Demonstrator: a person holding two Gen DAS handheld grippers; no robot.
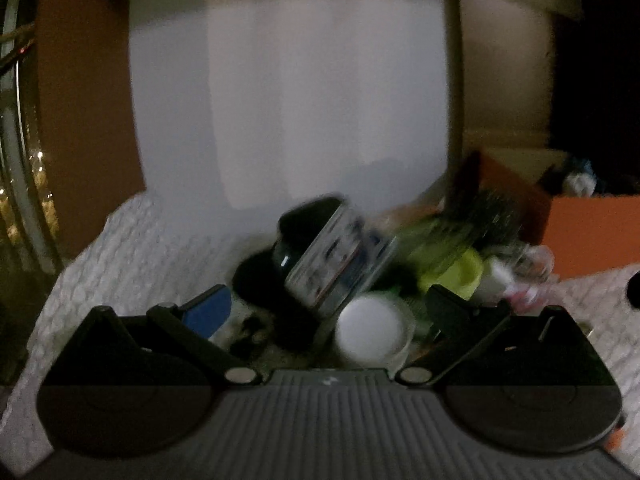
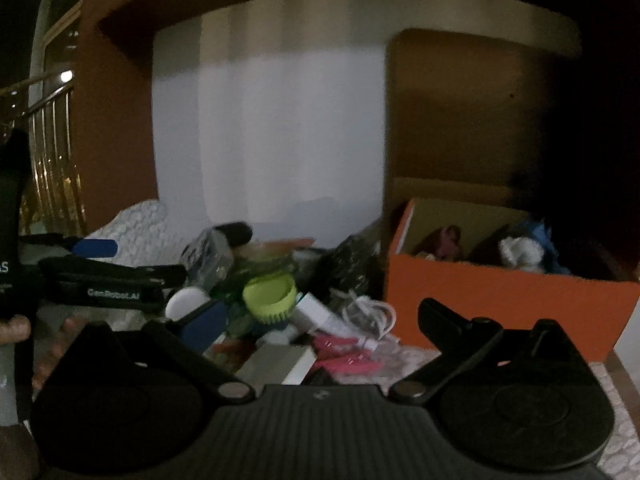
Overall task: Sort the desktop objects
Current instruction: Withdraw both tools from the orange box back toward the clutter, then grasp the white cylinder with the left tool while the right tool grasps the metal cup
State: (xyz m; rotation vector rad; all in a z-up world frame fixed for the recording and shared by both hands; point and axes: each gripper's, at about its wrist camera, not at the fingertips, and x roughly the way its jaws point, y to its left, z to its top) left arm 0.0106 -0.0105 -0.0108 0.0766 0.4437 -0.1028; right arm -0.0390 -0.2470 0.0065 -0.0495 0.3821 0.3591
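Note:
A heap of small desk objects lies on a white textured cloth [image 1: 132,248]. In the left wrist view my left gripper [image 1: 324,300] is open, its fingers on either side of a white round lid [image 1: 370,330] and a tilted printed can with a black top [image 1: 332,256]. A lime green cap [image 1: 456,272] lies to the right. In the right wrist view my right gripper [image 2: 320,316] is open above a lime green cap [image 2: 270,294], a white charger with cable [image 2: 344,314], pink items [image 2: 344,356] and a grey box [image 2: 276,360]. The left gripper [image 2: 104,276] shows at the left.
An orange open box [image 2: 500,300] holding soft items stands at the right, also in the left wrist view [image 1: 592,236]. A white wall panel [image 1: 288,100] and brown wooden panels rise behind the heap. A metal railing [image 2: 52,140] is at far left.

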